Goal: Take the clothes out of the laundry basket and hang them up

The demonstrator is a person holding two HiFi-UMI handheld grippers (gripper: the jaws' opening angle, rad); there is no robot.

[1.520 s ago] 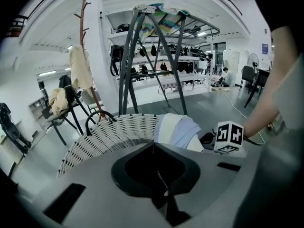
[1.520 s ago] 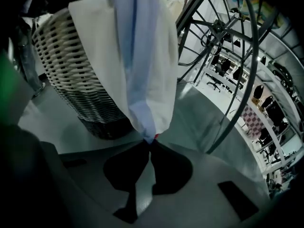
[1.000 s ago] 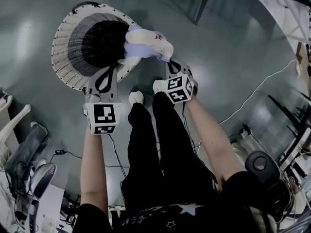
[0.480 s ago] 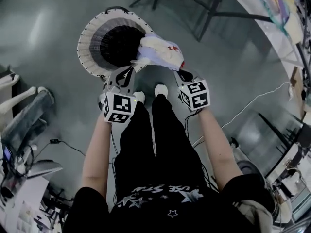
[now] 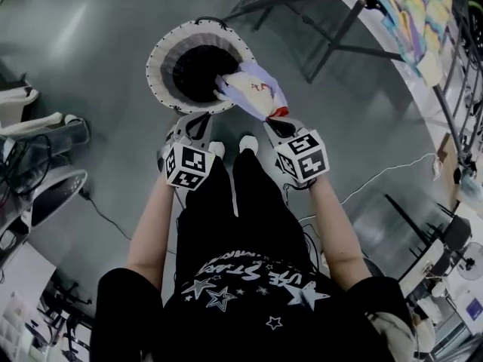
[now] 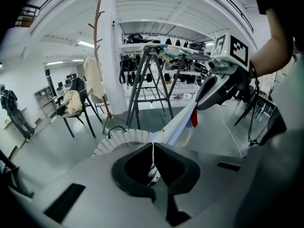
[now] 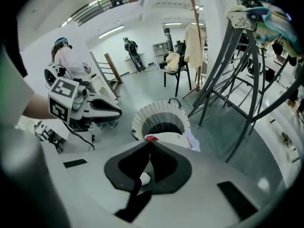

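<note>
**Arms.** Both arms reach fwd and down, 1 either side of the person's legs, forearms bare. Left tongs [image 5: 198,121] and right tongs [image 5: 273,121] both pitch steeply down toward the laundry basket [image 5: 161,53], marker cubes facing up. The 2 sit near level with each other, just above the person's white shoes [image 5: 247,142] in the head view.

**Edges / room.**
- Basket stands upright on the grey floor [image 5: 90,66], directly ahead, slightly left of centre. Its mouth is open and the interior dark.
- Drying rack [image 5: 332,32] has dark splayed legs ahead-right, near the basket but apart from it. Coloured cloth is draped on top.
- A cable [image 5: 377,183] trails on the floor at right. Chairs and clutter crowd the left edge.
- Bare floor lies around the basket's left and far sides.
- A coat stand [image 6: 97,46] with pale clothes stands well behind the basket.

**Tongs.**
- Left: clenched on 1 thin edge of the garment [image 5: 253,90], cloth pinched at the tips.
- Right: clenched on the garment's red-trimmed corner.

**Task item.** The garment is pale, white/lilac with a red mark. It is stretched between the 2 tongs and hangs over the basket's near-right rim. Cannot tell if it touches the rim.
</note>
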